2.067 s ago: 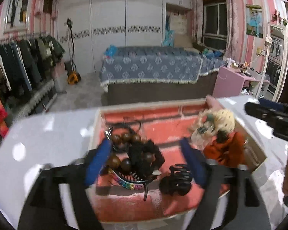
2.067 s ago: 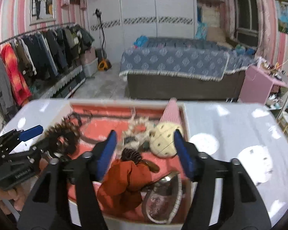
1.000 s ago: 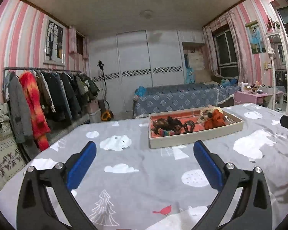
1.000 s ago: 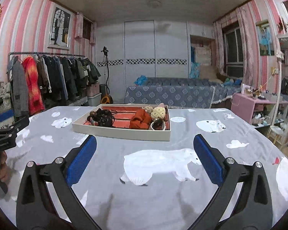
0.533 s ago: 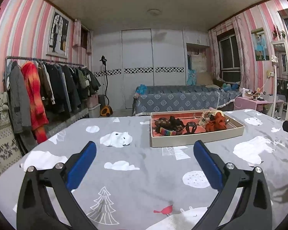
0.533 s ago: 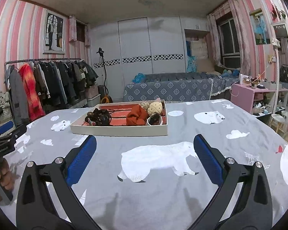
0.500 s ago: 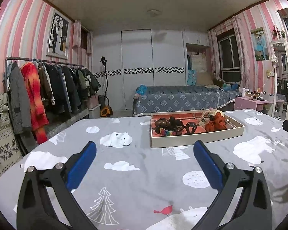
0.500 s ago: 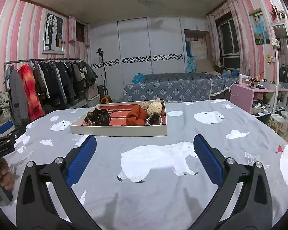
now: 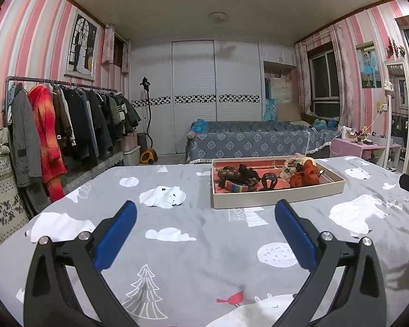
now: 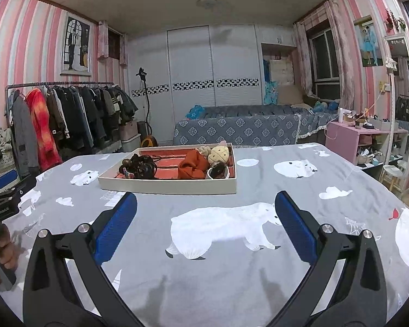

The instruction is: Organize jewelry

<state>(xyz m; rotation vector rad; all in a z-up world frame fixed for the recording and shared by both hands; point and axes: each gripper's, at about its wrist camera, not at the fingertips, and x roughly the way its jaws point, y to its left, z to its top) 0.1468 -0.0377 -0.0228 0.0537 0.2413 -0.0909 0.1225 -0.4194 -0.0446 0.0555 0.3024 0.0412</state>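
Observation:
A shallow cream tray (image 9: 275, 197) with a red lining sits on the grey bedspread, well ahead of both grippers; it also shows in the right wrist view (image 10: 166, 186). It holds dark wooden beads (image 9: 229, 173), a black claw clip (image 9: 269, 181), an orange scrunchie (image 9: 304, 177) and a cream ball-shaped piece (image 10: 218, 154). My left gripper (image 9: 204, 229) is open and empty, low over the cloth. My right gripper (image 10: 204, 220) is open and empty too, on the tray's near right side.
The grey cloth (image 9: 177, 245) with polar bears and clouds covers the table. A clothes rack (image 9: 62, 125) stands at the left, a bed (image 9: 259, 139) behind, a pink side table (image 10: 360, 139) at the right. The left gripper's body shows in the right wrist view (image 10: 5, 196).
Both grippers have pulled back from over the tray to far in front of it, both empty. In the last half second they have barely moved.

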